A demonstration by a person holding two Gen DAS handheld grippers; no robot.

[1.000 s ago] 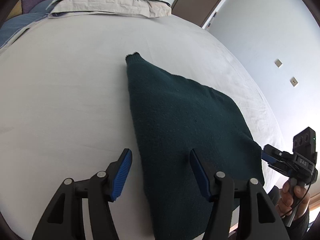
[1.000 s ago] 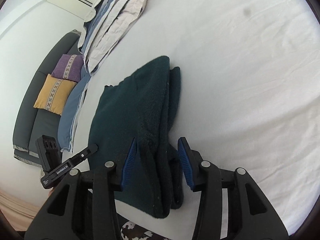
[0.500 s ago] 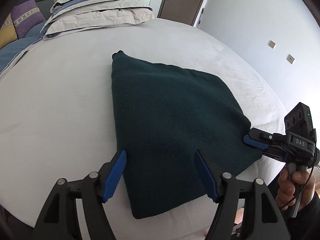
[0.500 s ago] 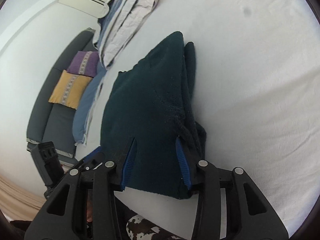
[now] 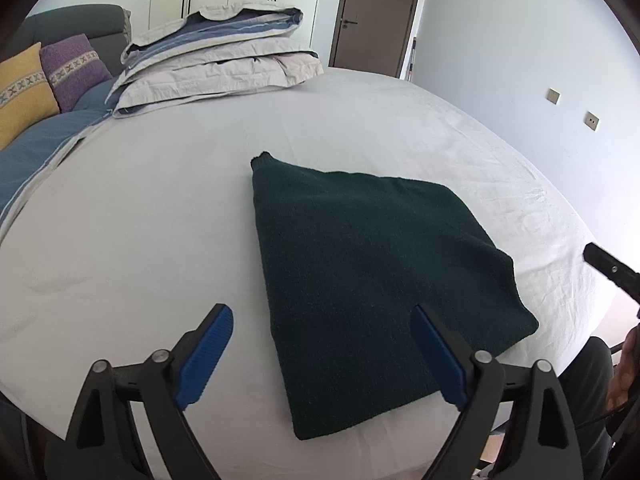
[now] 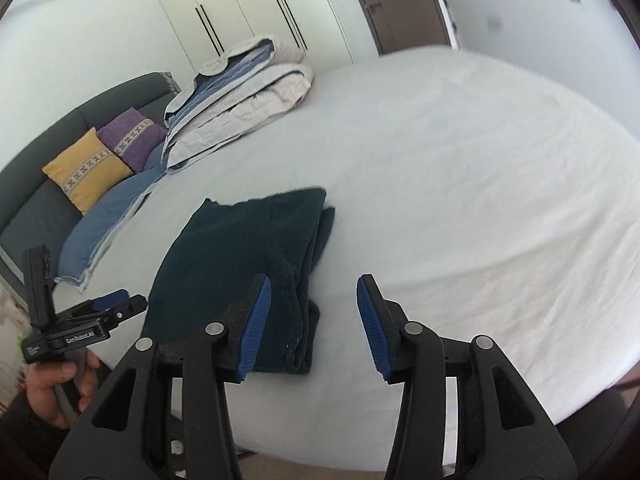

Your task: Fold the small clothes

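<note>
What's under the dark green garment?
The folded dark green garment lies flat on the white bedsheet. Its own stacked layers show at one edge; anything between or beneath them is hidden.

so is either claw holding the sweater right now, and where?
Nothing held. Both the left claw and right claw have just been opening and are clear of the folded dark green sweater.

There is one dark green folded garment point(image 5: 368, 280) near the front edge of the one bed point(image 5: 140, 240). One folded duvet point(image 5: 224, 60) lies at its far edge. Two cushions, one yellow point(image 6: 86, 168) and one purple point(image 6: 134, 138), are on one sofa point(image 6: 36, 208). There are two grippers, the left gripper point(image 5: 324, 356) and the right gripper point(image 6: 314, 328).
</note>
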